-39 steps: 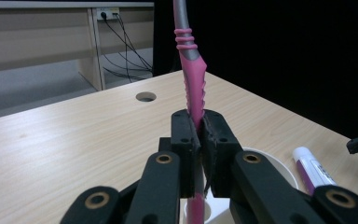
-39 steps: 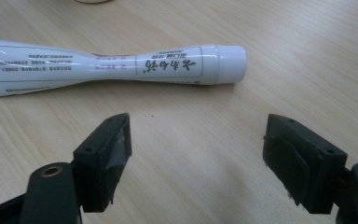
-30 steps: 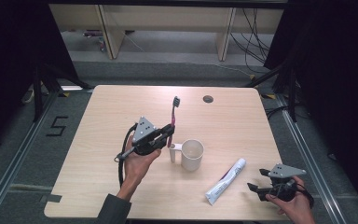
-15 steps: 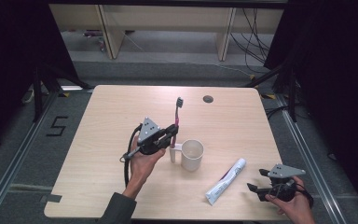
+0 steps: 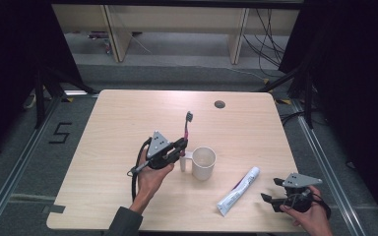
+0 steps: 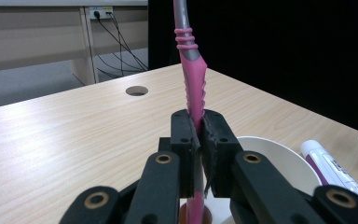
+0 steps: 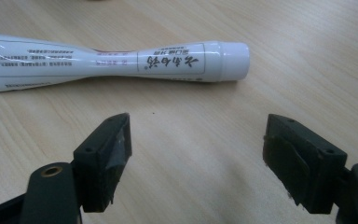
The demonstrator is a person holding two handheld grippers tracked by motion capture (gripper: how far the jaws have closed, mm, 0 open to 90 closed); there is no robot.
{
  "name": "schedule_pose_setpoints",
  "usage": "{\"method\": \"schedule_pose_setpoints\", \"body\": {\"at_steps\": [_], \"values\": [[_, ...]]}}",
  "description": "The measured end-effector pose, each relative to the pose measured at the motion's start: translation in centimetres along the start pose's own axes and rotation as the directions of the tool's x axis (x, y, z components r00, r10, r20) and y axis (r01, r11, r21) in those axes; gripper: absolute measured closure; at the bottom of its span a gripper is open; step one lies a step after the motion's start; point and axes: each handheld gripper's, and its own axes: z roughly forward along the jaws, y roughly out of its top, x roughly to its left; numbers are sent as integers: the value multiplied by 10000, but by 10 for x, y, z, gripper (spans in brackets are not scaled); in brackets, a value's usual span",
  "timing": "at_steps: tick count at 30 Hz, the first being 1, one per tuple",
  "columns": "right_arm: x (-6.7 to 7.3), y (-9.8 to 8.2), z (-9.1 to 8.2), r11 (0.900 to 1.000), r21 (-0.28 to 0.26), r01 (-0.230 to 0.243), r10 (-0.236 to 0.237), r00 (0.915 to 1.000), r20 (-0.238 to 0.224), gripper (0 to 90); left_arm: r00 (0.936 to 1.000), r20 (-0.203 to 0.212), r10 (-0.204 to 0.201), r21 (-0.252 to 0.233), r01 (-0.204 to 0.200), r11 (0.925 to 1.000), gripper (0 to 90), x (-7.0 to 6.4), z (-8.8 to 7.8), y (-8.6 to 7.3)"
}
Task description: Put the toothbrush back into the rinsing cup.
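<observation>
Left tool (image 5: 181, 146) clamped on pink toothbrush (image 6: 192, 88), held upright just beside white cup (image 5: 204, 162). Right tool (image 7: 198, 158) spread apart near toothpaste tube (image 7: 107, 60). Risk: narrow grip lets brush pivot, miss cup rim, tip cup over on desk (image 5: 128, 118).

floor (image 5: 39, 162): grey | table (image 5: 128, 113): pale wood | shelving (image 5: 177, 24): behind | sides: black curtains (image 5: 10, 73)

The left claw (image 5: 181, 146), jaws clamped tight, rides level in a raised left hand (image 5: 150, 174) on an outstretched forearm; the right claw (image 5: 270, 196), jaws spread wide, sits low in the right hand (image 5: 307, 211).
</observation>
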Motion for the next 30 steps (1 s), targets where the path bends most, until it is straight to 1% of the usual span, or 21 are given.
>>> {"method": "schedule_pose_setpoints", "body": {"at_steps": [1, 2, 4, 9, 15, 17, 18, 19, 21, 22, 23, 25, 26, 27, 28, 29, 30], "values": [[1, 0, 0, 10000, 29, -74, 74, 10000, -5, 246, 10000, 2, 9, 23, -9, 10000, 834, 0, 0, -1], [0, 0, -1, 10000, 1, 40, -40, 10000, 88, 246, 10000, -6, 42, 72, -42, 10000, 833, 0, 0, -3], [0, 0, -1, 10000, -22, 45, -45, 9999, 94, 246, 10000, 0, 52, 123, -52, 9999, 833, -1, -1, -5], [0, 0, 0, 10000, 18, 45, -45, 10000, 63, 246, 9999, 25, 119, 264, -119, 9996, 831, -1, -3, -7], [1, 0, -1, 10000, 60, 15, -15, 10000, 39, 246, 9998, 62, 181, 530, -184, 9984, 826, 0, -4, -13], [2, 0, -1, 9999, 112, -41, 41, 10000, -9, 246, 9998, 59, 185, 563, -188, 9982, 824, 0, -5, -15], [1, 0, -1, 10000, 81, 16, -16, 10000, 34, 246, 9997, 46, 228, 628, -231, 9978, 821, 0, -5, -15], [1, 0, 0, 10000, 94, 13, -13, 10000, 37, 246, 9997, -26, 235, 622, -233, 9978, 814, 0, -6, -16], [2, 0, -1, 9999, 129, -41, 40, 10000, 8, 246, 9998, -7, 198, 643, -197, 9977, 790, 1, -6, -17], [2, 0, 0, 10000, 78, 25, -25, 10000, -6, 246, 9998, -26, 217, 671, -215, 9975, 790, 1, -7, -18], [2, 0, -1, 9999, 107, -27, 27, 10000, 9, 246, 9997, -54, 253, 712, -249, 9971, 779, 2, -7, -18], [1, 0, 0, 10000, 71, 63, -63, 10000, 0, 245, 9998, -63, 189, 720, -184, 9972, 748, 2, -8, -19], [1, 0, 0, 9999, 76, 106, -106, 9999, 19, 245, 9998, -132, 146, 677, -137, 9976, 722, 3, -9, -19], [1, 0, 0, 9999, 76, 106, -106, 9999, 19, 245, 9998, -155, 159, 650, -149, 9978, 722, 3, -9, -18], [2, 0, 0, 9999, 105, 106, -106, 9999, 45, 245, 9997, -190, 134, 562, -123, 9983, 682, 3, -11, -16], [2, 0, 1, 9999, 106, 32, -31, 10000, -79, 245, 9997, -218, 99, 573, -87, 9983, 649, 3, -11, -15], [2, 0, 1, 9999, 106, 32, -31, 10000, -79, 245, 9997, -218, 99, 573, -87, 9983, 604, 3, -11, -15]]}}
